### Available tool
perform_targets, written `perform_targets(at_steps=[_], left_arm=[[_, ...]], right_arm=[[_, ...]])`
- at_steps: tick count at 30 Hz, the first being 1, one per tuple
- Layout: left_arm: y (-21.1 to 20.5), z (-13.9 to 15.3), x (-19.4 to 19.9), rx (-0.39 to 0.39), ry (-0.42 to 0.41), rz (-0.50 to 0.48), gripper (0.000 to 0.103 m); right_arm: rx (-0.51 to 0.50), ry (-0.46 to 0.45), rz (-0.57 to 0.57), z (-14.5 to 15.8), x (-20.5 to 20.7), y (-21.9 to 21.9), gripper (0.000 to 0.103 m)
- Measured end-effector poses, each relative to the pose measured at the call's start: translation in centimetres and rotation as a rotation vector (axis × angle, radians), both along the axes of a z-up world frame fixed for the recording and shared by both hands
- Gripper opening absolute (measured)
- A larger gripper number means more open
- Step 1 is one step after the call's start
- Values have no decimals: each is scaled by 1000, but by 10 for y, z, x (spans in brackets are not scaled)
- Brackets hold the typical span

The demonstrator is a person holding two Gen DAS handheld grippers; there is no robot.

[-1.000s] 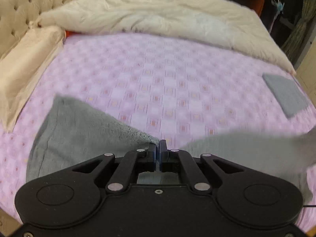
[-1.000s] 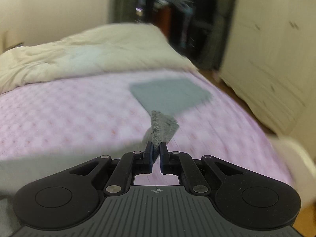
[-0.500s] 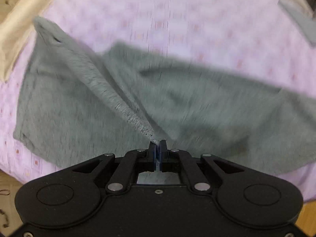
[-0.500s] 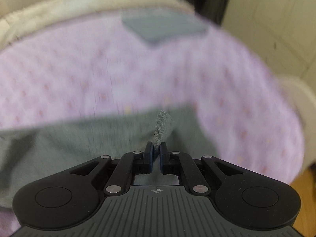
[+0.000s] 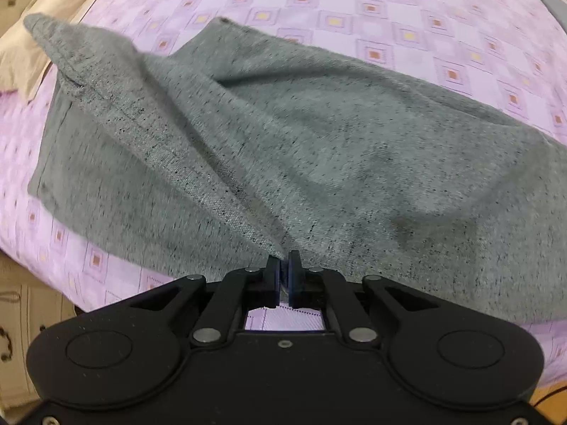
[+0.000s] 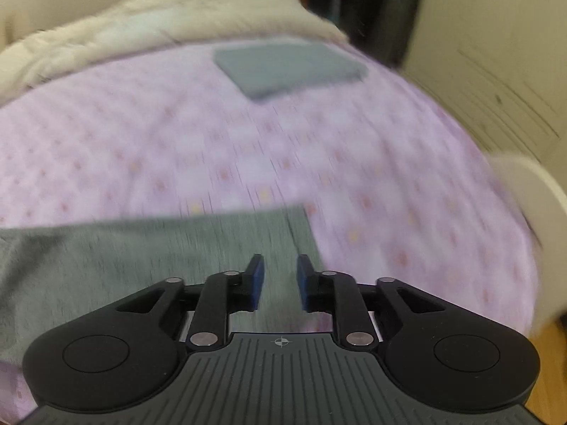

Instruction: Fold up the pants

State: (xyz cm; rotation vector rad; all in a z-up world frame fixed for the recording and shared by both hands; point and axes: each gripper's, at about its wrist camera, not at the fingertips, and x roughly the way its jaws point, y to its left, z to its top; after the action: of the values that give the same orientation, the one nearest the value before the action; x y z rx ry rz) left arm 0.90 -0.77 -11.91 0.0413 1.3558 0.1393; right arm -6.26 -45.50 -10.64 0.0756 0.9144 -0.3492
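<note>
Grey speckled pants (image 5: 319, 148) lie spread and rumpled across the pink checked bed sheet (image 5: 389, 7). My left gripper (image 5: 284, 265) points steeply down and is shut on a raised fold of the pants at their near edge. In the right wrist view the pants (image 6: 141, 255) lie flat on the sheet, their end just beyond my fingers. My right gripper (image 6: 280, 265) hovers over that end with its jaws opening. The cloth lies below the jaws and the pads do not press on it.
A folded grey garment (image 6: 290, 65) rests further up the bed, at the foot of a cream duvet (image 6: 141, 24). A beige pillow (image 5: 42, 35) lies at the left. A pale wardrobe (image 6: 496, 53) stands right of the bed, and the floor (image 5: 28, 304) shows past its near edge.
Both grippers came down toward the bed, laying the pants out on the sheet. The right gripper let go of the pants' end and its jaws parted. The left stayed shut on the cloth.
</note>
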Motion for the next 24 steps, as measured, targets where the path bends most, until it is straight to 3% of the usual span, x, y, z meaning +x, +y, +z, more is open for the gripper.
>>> perform_targets(at_steps=[4, 11, 19, 21, 22, 24], left_arm=[[-4, -18, 1, 9, 1, 34, 7], [-11, -10, -9, 35, -9, 85, 7], [-14, -11, -9, 60, -18, 125, 7], [-14, -12, -9, 64, -17, 140, 7], [-14, -12, -9, 64, -19, 151, 7], [-14, -10, -10, 64, -26, 165, 7]], right_arm=[[42, 8, 44, -10, 25, -28, 26], [97, 90, 173, -40, 43, -40, 27], [202, 116, 236, -48, 56, -51, 27], [248, 123, 227, -47, 57, -54, 19], [261, 113, 227, -44, 58, -56, 4], [225, 59, 229, -27, 52, -56, 4]])
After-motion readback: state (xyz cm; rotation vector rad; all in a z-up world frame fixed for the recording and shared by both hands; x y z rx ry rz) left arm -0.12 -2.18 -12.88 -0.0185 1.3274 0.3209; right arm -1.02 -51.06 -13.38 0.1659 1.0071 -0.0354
